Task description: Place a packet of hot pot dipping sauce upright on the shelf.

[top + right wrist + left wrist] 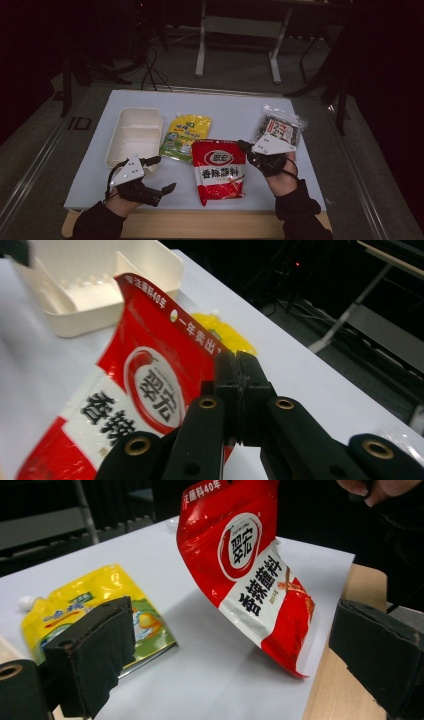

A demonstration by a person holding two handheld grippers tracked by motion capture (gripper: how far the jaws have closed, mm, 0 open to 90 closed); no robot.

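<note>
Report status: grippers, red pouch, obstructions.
Right gripper shut on red pouch, corner lifted off table. Left gripper open, empty. Yellow pouch and white tray alongside, clear.

The room is dim and the edges of the high view sink into black. Light falls from above on the white table [230, 117]. The red pouch [245, 565] shows soft glare, and the near claws look blurred.

Red seasoning pouch [145, 405]: upper right corner hidden between the closed pads of the right gripper [239, 365], lower end cut off by the right gripper view's bottom edge; yellow spout pouch [225, 337] mostly concealed behind it; small print on the dark snack packet [280, 129] illegible.
</note>
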